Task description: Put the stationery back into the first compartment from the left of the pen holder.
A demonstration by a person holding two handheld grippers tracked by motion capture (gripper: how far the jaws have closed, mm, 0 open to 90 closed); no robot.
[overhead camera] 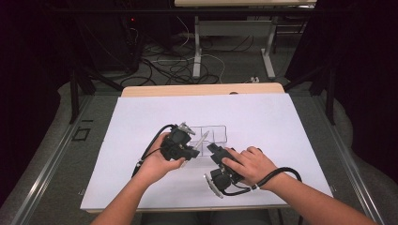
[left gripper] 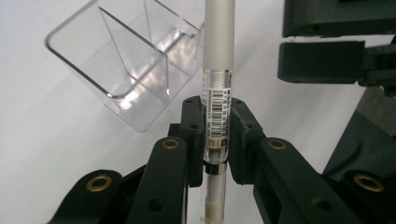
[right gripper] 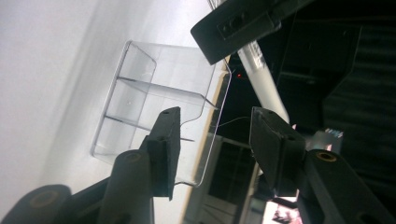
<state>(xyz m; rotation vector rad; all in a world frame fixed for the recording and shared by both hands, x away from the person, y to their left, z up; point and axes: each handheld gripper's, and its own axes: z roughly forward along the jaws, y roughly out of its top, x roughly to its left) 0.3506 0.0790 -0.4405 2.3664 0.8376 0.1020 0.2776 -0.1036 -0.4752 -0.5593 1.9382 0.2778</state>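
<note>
From above, the left hand-held gripper [overhead camera: 187, 149] is clamped on a pen [overhead camera: 202, 138] that leans over the near edge of the clear divided organizer [overhead camera: 217, 132], which stands on the white table [overhead camera: 281, 122]. The right hand-held gripper [overhead camera: 217, 151] sits just beside the organizer's near side, its jaws apart and gripping nothing.

In the left gripper view, the jaws pinch the pen [left gripper: 217, 107] at its barcode label, the frosted cap end pointing away past the organizer [left gripper: 126, 70]. The grip looks square, so I would keep it firm and tip the pen upright before lowering it.

In the right gripper view, the jaws stand apart with the organizer's wall [right gripper: 205, 140] between them, no pad clearly pressing it. The pen [right gripper: 264, 81] slants just beyond the organizer. To my eye, the right hand should steady that wall while the left aims the pen's lower end into one compartment, clear of the thin dividers.
</note>
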